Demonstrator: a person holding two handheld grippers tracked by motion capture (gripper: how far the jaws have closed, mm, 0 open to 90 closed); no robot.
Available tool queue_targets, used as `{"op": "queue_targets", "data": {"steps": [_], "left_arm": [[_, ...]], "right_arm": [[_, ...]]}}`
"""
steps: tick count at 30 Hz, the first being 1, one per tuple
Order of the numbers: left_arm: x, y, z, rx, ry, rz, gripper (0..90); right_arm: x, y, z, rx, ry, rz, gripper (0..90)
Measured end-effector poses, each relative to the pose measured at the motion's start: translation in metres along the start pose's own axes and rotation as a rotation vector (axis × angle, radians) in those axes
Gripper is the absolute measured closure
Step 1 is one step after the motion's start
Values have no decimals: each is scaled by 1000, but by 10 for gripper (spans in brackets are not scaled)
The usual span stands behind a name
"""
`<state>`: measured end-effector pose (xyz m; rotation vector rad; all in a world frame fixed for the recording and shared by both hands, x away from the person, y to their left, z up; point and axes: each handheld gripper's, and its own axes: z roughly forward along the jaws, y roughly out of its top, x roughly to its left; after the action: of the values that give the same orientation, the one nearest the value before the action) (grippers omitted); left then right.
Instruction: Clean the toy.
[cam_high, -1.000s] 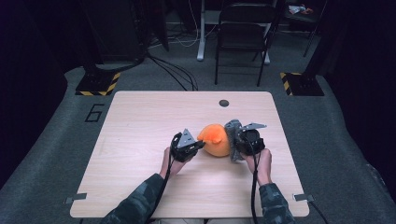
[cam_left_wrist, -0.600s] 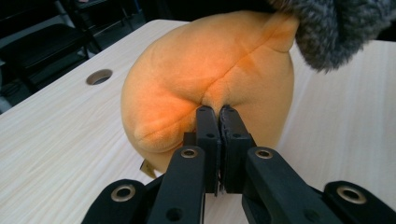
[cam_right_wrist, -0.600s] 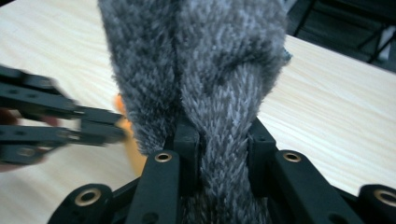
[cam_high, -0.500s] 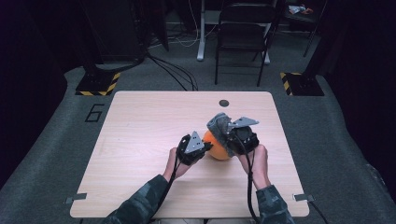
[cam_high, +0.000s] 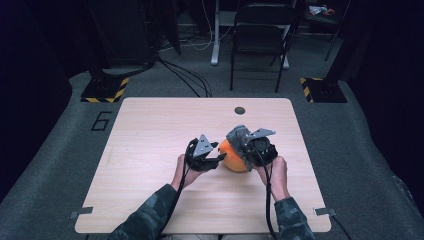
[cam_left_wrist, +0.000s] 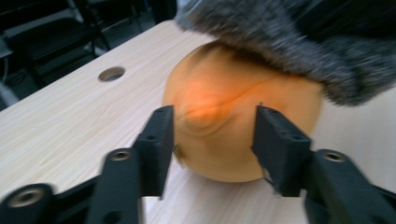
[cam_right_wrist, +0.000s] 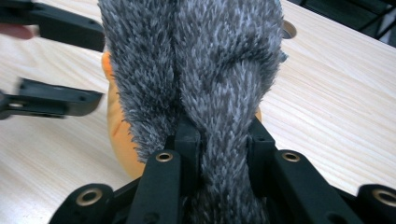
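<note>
Over orange ball (cam_high: 234, 159): grey furry cloth (cam_high: 239, 137); table hole (cam_high: 240, 110) beyond

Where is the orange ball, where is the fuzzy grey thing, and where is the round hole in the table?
orange ball (cam_left_wrist: 233, 121), left gripper view, on its smooth front.
fuzzy grey thing (cam_right_wrist: 205, 70), right gripper view, on its fur above the jaws.
round hole (cam_high: 240, 110), high view, on its dark middle.

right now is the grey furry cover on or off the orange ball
Partly on. The grey cover drapes over the top of the orange ball, whose lower half shows bare. The right hand-held gripper pinches the fur.
</note>
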<state>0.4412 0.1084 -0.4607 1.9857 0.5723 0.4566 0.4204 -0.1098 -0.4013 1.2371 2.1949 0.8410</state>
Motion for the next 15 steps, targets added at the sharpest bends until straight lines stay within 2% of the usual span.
{"op": "queue_targets", "data": {"steps": [1,4,7,8,10,12,15], "left_arm": [[1,-2,3,11,-7,4,461],[1,-5,6,-20,-35,-11,593],[0,-5,7,-40,-15,-24,753],[0,-4,6,-36,-17,-20,786],[-3,-3,7,-37,8,-20,816],[-5,-2,5,-24,26,-5,829],[-9,-1,4,-34,33,-30,838]], "right_arm": [[0,0,1,-4,3,-10,724],[0,0,0,0,5,-16,724],[-1,0,-1,5,3,-4,723],[-2,1,-2,-5,9,-15,723],[-2,3,-6,-16,16,4,723],[2,6,-12,-41,11,-1,723],[11,9,-16,-68,27,-25,723]]}}
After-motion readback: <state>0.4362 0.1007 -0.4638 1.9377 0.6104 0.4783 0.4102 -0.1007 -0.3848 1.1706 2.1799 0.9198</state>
